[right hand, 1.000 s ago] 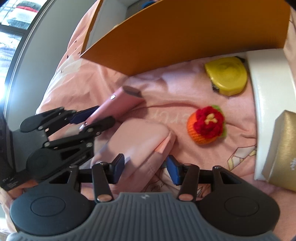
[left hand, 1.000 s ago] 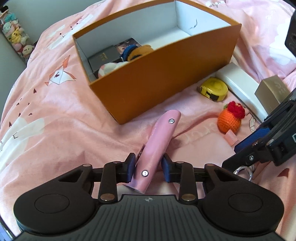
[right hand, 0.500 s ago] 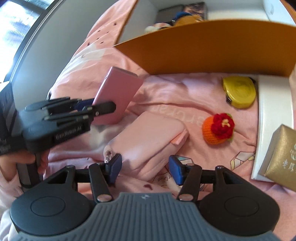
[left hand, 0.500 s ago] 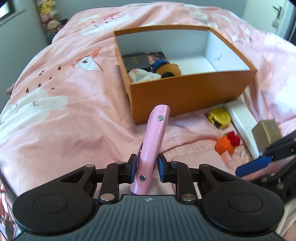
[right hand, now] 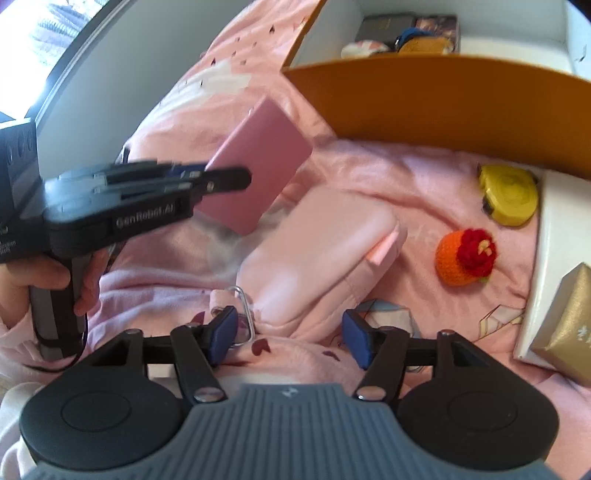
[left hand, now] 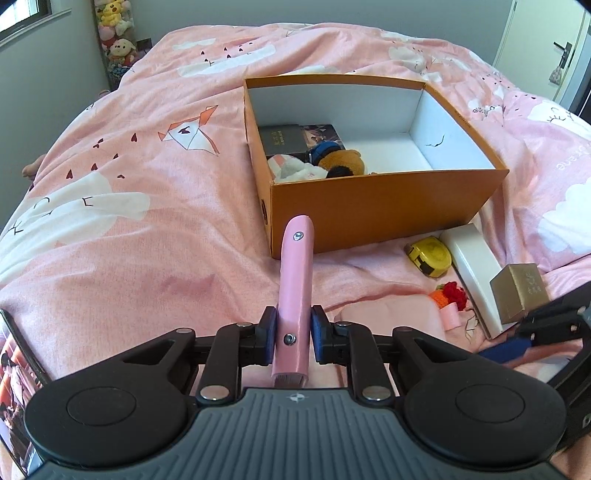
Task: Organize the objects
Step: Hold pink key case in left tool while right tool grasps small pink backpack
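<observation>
left claw (left hand: 293, 328): clamped on pink case (left hand: 294, 291)
right claw (right hand: 288, 334): wide open, empty
risk: case clips orange box (left hand: 384, 206) wall

A bed under a pink cartoon-print duvet (left hand: 147, 155) fills the room. Grey walls (left hand: 48, 62) surround it. Daylight enters a corner window (left hand: 18, 18); a white door (left hand: 546, 48) stands right.

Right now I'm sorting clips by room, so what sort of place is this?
Most likely a bedroom: everything lies on a pink patterned duvet, plush toys are stacked in the corner, and a door stands at the far right.
</observation>
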Available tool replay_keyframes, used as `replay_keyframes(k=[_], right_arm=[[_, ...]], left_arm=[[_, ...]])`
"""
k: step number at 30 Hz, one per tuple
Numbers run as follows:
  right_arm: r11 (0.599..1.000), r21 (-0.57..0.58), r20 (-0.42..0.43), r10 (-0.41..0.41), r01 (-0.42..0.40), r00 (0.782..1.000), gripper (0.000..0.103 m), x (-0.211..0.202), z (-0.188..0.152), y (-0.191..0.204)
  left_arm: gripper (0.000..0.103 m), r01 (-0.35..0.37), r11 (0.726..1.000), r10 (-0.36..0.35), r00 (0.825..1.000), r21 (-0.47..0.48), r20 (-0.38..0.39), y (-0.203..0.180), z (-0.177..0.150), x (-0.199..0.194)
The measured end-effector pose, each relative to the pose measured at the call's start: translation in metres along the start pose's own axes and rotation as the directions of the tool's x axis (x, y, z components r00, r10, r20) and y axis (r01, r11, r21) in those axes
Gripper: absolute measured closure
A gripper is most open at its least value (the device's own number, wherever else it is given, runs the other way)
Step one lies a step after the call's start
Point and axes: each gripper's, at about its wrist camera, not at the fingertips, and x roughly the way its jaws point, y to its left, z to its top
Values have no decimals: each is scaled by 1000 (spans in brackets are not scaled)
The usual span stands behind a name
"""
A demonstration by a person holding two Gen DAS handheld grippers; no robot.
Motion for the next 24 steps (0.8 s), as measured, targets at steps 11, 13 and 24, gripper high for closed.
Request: replay_keyframes(k=[11, 13, 24], right_arm=[[1000, 1, -40, 14, -14, 999, 36, 12, 0, 3], [999, 25, -47, 36, -35, 998, 46, 14, -1, -2], [996, 85, 95, -27, 19, 995, 103, -9, 12, -14]], left_arm=[[82, 60, 997, -60, 998, -46, -1, 2, -3, -6], [82, 79, 995, -79, 997, -58, 1, 3, -3, -8], [82, 50, 998, -50, 999, -42, -11, -1, -4, -5]])
